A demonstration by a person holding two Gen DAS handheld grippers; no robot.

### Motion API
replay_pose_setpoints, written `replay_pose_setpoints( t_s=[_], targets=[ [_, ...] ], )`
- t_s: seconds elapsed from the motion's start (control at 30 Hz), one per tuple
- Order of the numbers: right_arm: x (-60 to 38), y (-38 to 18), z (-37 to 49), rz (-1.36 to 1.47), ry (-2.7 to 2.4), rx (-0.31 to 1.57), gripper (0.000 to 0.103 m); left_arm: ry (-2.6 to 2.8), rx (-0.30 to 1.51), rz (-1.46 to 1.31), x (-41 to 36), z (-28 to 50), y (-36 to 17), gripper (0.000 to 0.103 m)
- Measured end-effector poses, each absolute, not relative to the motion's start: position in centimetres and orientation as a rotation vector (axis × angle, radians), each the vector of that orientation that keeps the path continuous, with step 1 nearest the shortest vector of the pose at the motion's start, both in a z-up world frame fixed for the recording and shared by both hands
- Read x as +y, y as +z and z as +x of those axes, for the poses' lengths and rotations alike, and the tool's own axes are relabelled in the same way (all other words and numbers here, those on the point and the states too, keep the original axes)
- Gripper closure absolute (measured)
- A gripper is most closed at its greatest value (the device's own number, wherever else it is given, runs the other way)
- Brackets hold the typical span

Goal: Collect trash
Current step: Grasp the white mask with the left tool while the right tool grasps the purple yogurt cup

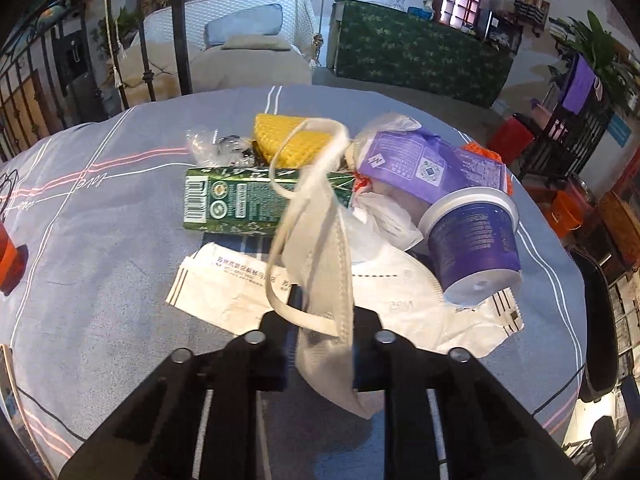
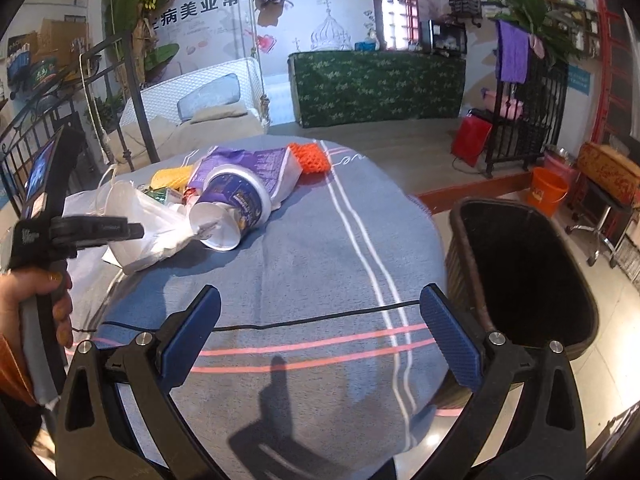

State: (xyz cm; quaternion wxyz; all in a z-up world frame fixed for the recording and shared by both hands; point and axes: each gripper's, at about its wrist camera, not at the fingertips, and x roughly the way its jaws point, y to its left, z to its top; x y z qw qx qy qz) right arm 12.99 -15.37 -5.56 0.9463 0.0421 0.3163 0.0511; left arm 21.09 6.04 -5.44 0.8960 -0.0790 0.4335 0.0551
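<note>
My left gripper (image 1: 320,344) is shut on a white face mask (image 1: 320,264), whose straps loop up above the trash pile. Under it lie a second white mask (image 1: 400,292), a white paper envelope (image 1: 224,288), a green carton (image 1: 240,204), a tipped purple cup (image 1: 474,240), a purple bag (image 1: 420,160) and a yellow foam net (image 1: 288,140). In the right wrist view my right gripper (image 2: 320,336) stands open over bare cloth, well short of the purple cup (image 2: 232,208). The left gripper (image 2: 134,231) shows there at the left, held by a hand.
The round table wears a blue-grey striped cloth (image 2: 304,248). A dark wicker bin (image 2: 520,272) stands beside its right edge. An orange foam net (image 2: 310,158) lies at the far side of the pile. A thin black cable (image 2: 280,324) crosses the cloth near my right fingers.
</note>
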Motion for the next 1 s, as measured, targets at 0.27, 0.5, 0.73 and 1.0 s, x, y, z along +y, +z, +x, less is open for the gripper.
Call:
replay_pose_setpoints(
  t_s=[0.27, 0.5, 0.73, 1.0],
  targets=[
    [-13.8, -4.8, 16.5, 0.158, 0.176, 0.698, 0.005, 0.122, 0.849, -0.211, 7.7, 19.1, -4.6, 0.098],
    [-10.7, -5.1, 22.6, 0.246, 0.308, 0.828, 0.005, 0.123, 0.81, -0.226, 8.2, 17.9, -3.9, 0.098],
    [-8.6, -6.0, 29.5, 0.445, 0.376, 1.017, 0.005, 0.127, 0.777, -0.232, 9.3, 16.9, -3.5, 0.099],
    [-7.5, -9.1, 34.2, 0.591, 0.369, 1.208, 0.019, 0.11, 0.78, -0.253, 10.1, 16.3, -4.2, 0.099]
  ],
)
